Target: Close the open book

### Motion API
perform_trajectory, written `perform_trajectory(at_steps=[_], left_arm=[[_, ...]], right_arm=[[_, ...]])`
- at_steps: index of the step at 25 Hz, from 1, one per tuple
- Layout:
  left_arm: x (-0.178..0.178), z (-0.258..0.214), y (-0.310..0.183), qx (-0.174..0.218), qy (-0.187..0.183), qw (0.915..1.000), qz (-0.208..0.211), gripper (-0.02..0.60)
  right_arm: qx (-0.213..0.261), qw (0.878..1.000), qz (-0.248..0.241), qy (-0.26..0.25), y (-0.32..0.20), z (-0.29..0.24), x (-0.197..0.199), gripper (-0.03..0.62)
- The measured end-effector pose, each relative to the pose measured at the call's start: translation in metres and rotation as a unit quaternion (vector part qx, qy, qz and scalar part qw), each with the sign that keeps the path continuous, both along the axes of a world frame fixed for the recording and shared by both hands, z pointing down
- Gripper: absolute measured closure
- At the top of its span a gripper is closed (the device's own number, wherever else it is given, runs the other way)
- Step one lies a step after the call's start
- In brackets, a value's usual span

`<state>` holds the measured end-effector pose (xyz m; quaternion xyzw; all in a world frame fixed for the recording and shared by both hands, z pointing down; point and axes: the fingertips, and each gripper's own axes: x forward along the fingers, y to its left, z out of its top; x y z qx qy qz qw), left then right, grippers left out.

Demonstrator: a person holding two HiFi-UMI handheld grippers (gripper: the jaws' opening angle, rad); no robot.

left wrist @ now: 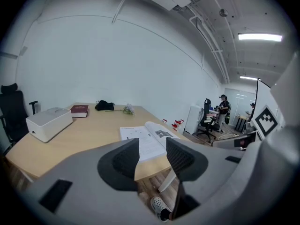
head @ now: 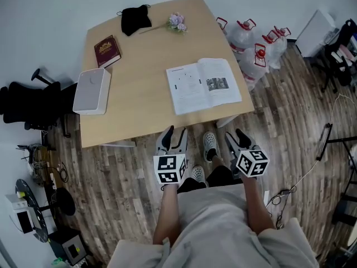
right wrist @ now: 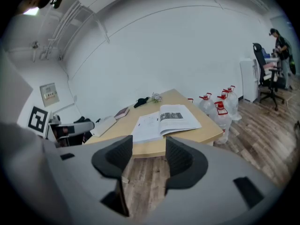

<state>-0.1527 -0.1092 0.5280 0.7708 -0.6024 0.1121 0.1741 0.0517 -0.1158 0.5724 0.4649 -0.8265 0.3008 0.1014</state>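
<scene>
Book point(head: 203, 85) is lying open on the wooden table point(head: 139, 110), pages up, near the edge closest to the person. From the head view it sits past the fingertips of both tools, a bit closer to the right gripper point(head: 234, 134) than the left gripper point(head: 175, 133). Both grippers hang over the floor short of the table edge, touching nothing. Way beyond the left fingers there's a white box point(head: 92, 91), a red book point(head: 107, 51) behind it, then a black cloth point(head: 136, 19) and a little bunch of flowers point(head: 177, 22) at the far end. Some water jugs point(head: 256, 49) stand on the floor off past the right fingers. A shoe point(head: 210, 145) shows between the two tools.

Left gripper view: the fingers point(left wrist: 124, 158) are spread apart and holding nothing, you just see the table edge and the open book point(left wrist: 147, 137) through the gap, well ahead of the tips. The white box is off to the left of the fingers.

Right gripper view: same deal, fingers point(right wrist: 180, 156) released with nothing between them. The open book point(right wrist: 164, 120) lies straight ahead above the gap, well apart from the tips, jugs further right.
</scene>
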Motion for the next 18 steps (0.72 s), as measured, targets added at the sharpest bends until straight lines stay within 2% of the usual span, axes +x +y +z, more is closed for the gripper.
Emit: perform_trajectory(at_steps=[3, 10, 13, 18], left_arm=[[-0.006, -0.003, -0.018, -0.002, -0.011, 0.9999, 0.000, 0.396], [0.000, 0.000, -0.068, -0.011, -0.006, 0.9999, 0.004, 0.396], [0.011, 0.007, -0.084, -0.020, -0.006, 0.9996, 0.017, 0.396], [0.016, 0.007, -0.114, -0.024, -0.012, 0.9993, 0.025, 0.396]], right_arm=[[-0.040, 0.995, 0.033, -0.082, -0.022, 0.011, -0.003, 0.367], [-0.124, 0.966, 0.083, -0.212, -0.075, 0.040, -0.004, 0.356], [-0.161, 0.943, 0.108, -0.272, -0.095, 0.053, -0.004, 0.356], [-0.226, 0.892, 0.160, -0.357, -0.125, 0.078, -0.002, 0.355]])
